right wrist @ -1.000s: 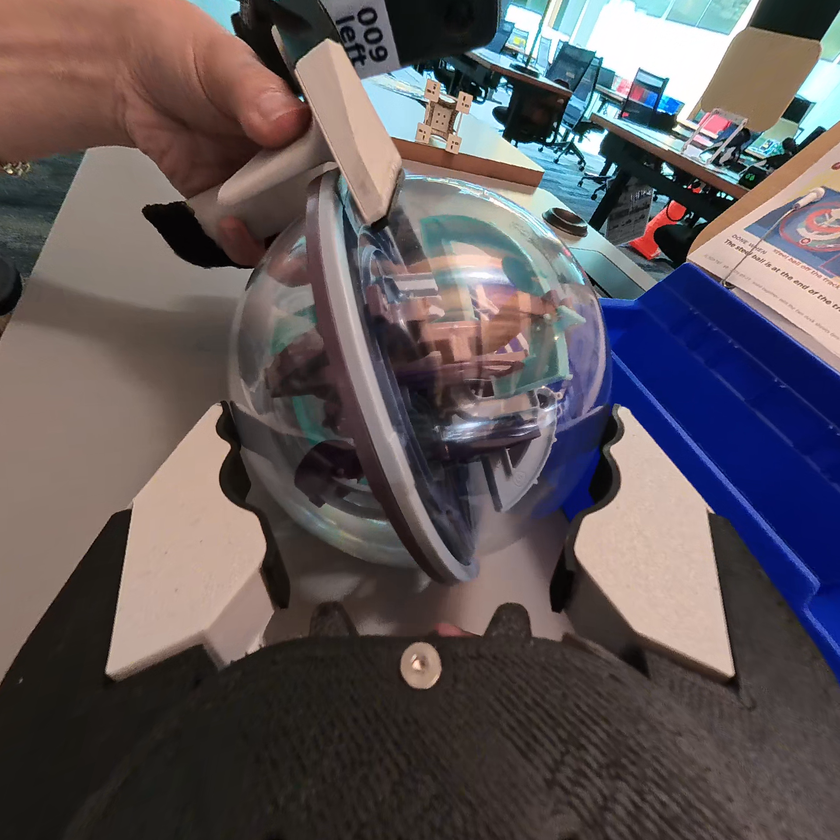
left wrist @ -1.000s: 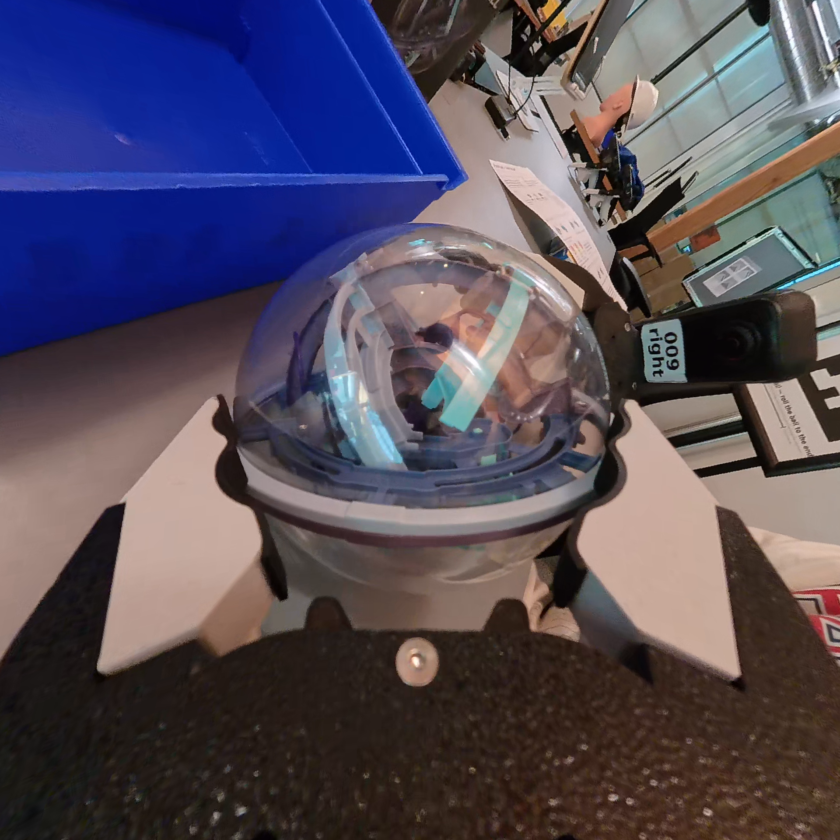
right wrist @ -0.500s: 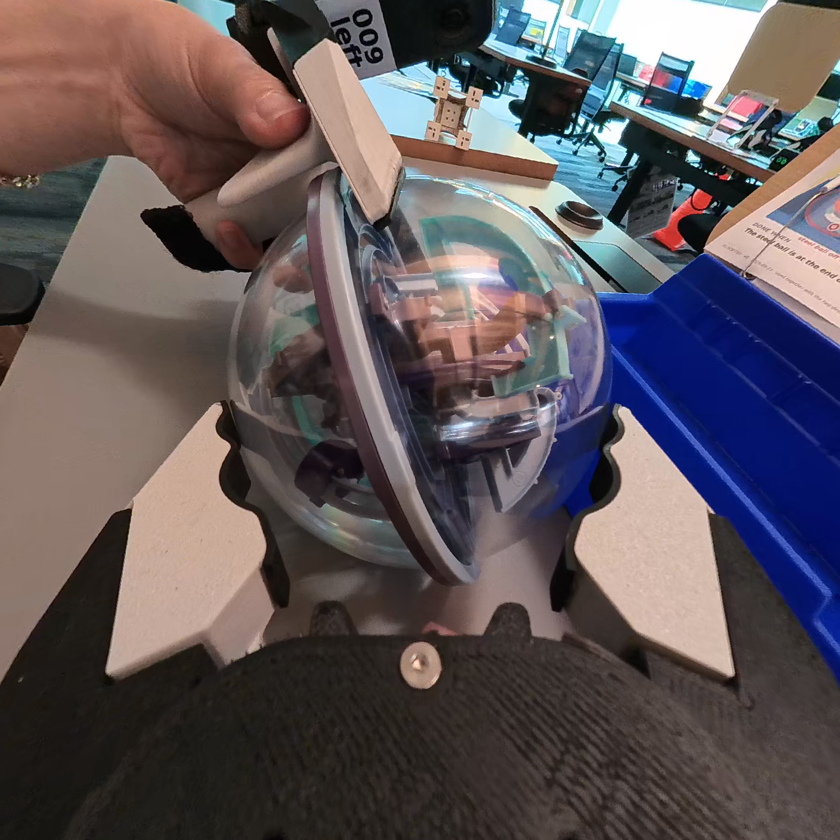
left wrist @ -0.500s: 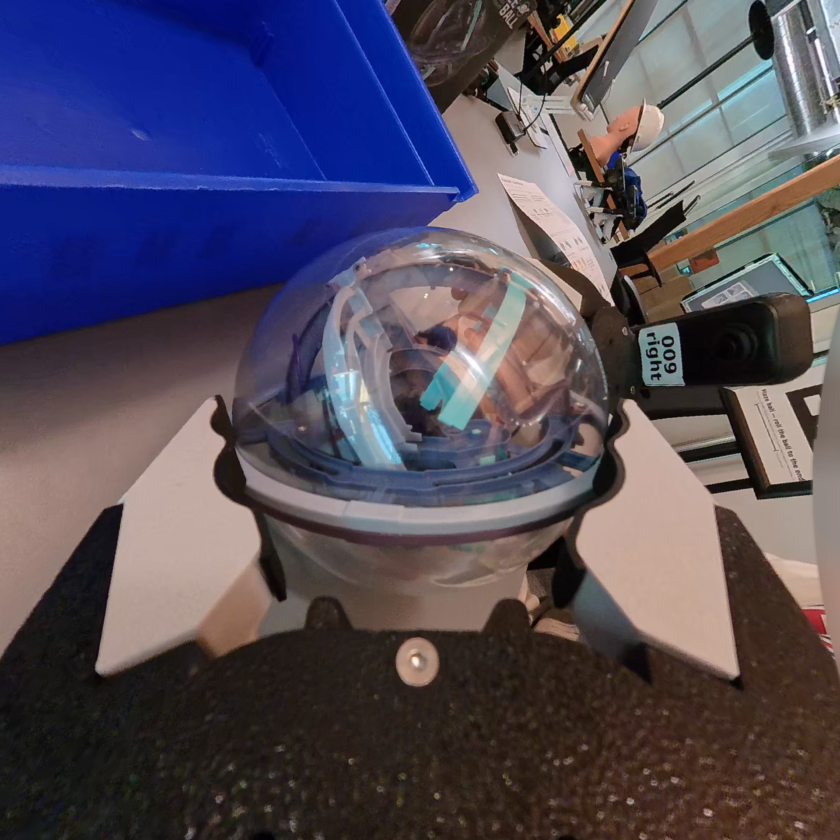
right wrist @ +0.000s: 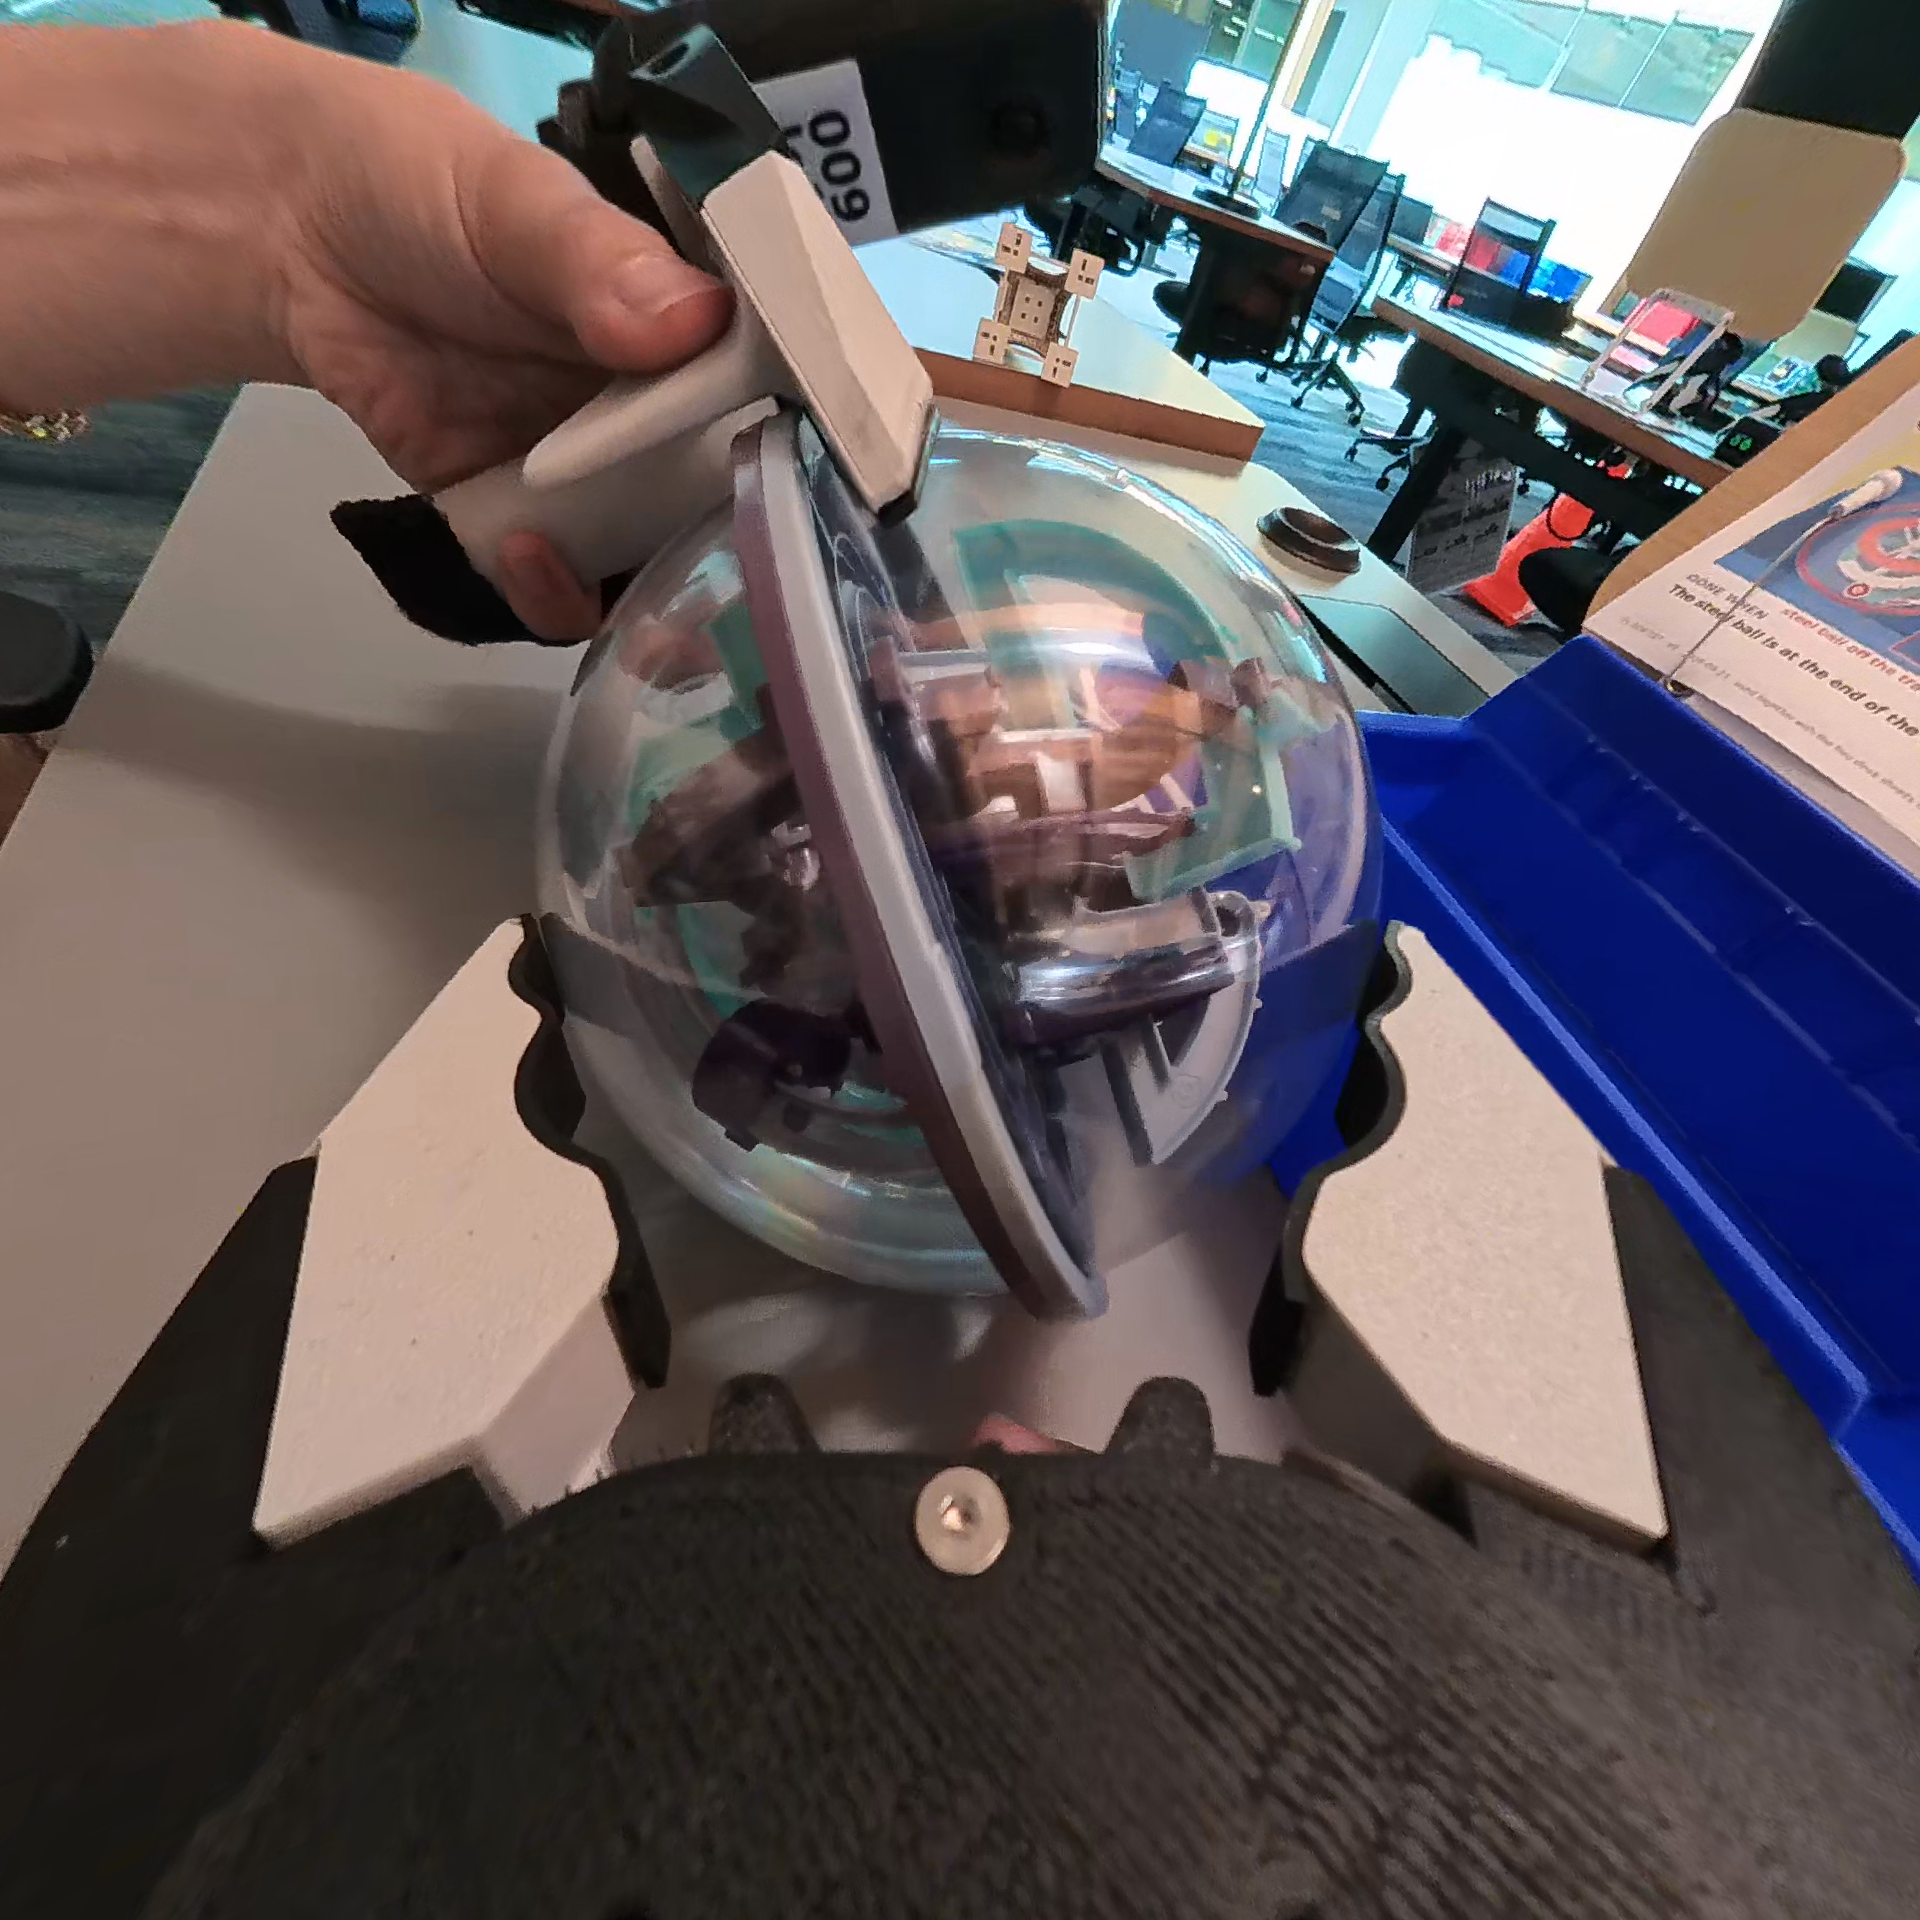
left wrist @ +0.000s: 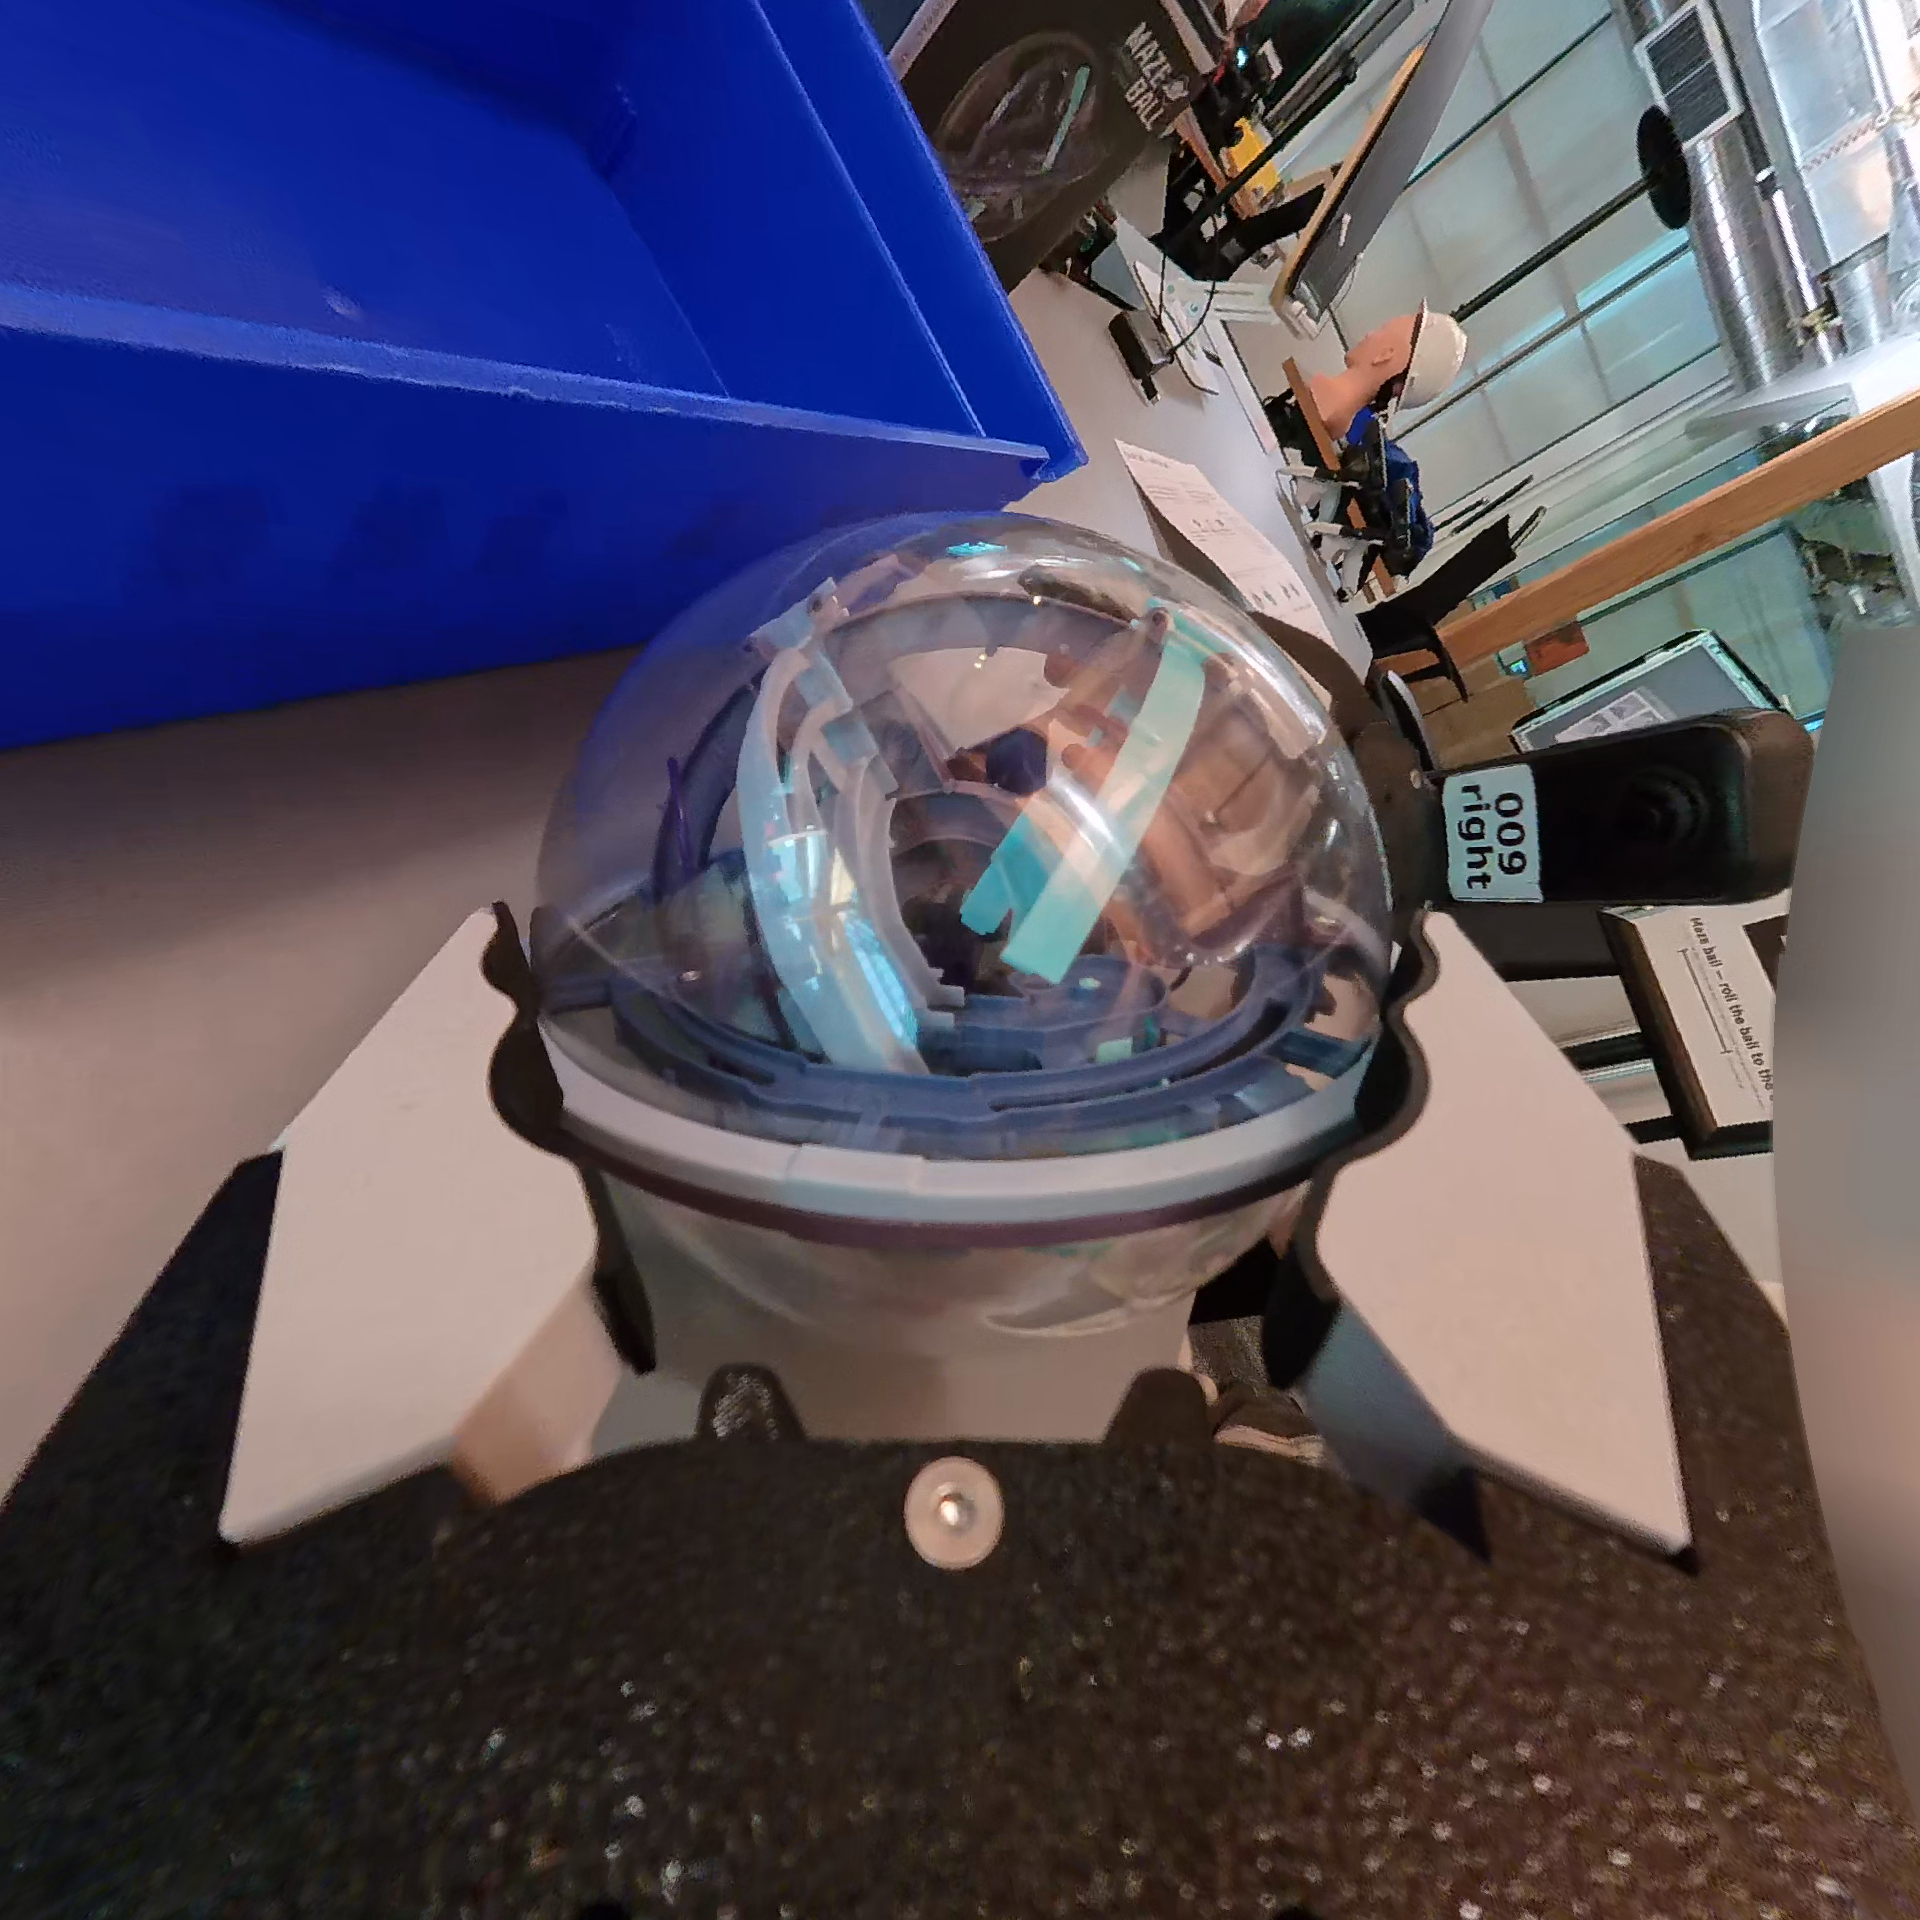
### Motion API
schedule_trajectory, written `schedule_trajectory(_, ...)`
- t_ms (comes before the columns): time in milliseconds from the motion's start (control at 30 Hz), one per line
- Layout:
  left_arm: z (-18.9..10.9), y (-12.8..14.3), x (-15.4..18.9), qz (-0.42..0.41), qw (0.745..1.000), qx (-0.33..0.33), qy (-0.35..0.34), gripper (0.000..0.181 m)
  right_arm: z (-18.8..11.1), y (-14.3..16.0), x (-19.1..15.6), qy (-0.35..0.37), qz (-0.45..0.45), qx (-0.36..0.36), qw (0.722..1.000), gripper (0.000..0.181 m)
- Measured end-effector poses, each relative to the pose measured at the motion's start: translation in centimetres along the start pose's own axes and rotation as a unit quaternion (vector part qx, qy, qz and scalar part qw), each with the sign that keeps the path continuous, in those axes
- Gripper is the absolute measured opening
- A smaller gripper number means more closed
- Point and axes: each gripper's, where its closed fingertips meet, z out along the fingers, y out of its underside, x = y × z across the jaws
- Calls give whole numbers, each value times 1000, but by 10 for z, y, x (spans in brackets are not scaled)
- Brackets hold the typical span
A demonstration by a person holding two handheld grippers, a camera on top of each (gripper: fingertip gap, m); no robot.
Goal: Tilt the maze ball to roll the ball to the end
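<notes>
Since the earlier frames, your view of the blue bin [left wrist: 436, 343] has swung: more of its inside now shows in the left wrist view, while the maze ball [left wrist: 966, 914] sits unchanged between the fingers. Your left gripper [left wrist: 961, 1049] is closed on the ball, its notched fingers seated along the grey equator ring [left wrist: 935, 1169], which lies level in that view. Your right gripper [right wrist: 956, 1039] clamps the same ball from the other side; there the ring runs steeply tilted. The ball is held above the grey table [right wrist: 208, 935], just beside the bin. Your hand [right wrist: 343, 281] grips the left gripper's handle. I cannot make out the steel ball inside the maze.
</notes>
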Motion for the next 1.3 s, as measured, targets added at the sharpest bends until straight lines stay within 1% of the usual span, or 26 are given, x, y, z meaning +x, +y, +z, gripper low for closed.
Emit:
schedule_trajectory(133, -2, 2, 1, 5, 1000, 1, 7, 153, 1, -1, -2, 3, -12, -4, 1000, 150)
schedule_trajectory(167, -3, 2, 1, 6, 1000, 3, 9, 153, 1, -2, -2, 4, -15, -3, 1000, 147)
schedule_trajectory(200, -3, 3, 1, 6, 1000, 5, 11, 153, 1, -3, -3, 5, -17, 0, 1000, 149)
schedule_trajectory(433, -8, 7, 1, 17, 1000, 14, 21, 153, -3, -18, -8, 0, -19, 38, 999, 139)
schedule_trajectory(633, -11, 12, 3, 36, 999, 14, 25, 153, -2, -20, -12, -1, -43, 36, 998, 139)
schedule_trajectory(833, -9, 25, 5, 113, 993, -6, 25, 151, -2, -25, -16, 11, -64, 53, 997, 141)
schedule_trajectory(1033, -12, 37, 9, 199, 979, -22, 33, 151, -7, -32, -29, 56, -104, 93, 989, 138)
schedule_trajectory(1200, -13, 43, 14, 256, 966, -28, 37, 151, -12, -29, -39, 94, -145, 78, 982, 137)
schedule_trajectory(1300, -13, 46, 16, 280, 959, -31, 33, 151, -14, -28, -43, 109, -161, 81, 978, 137)
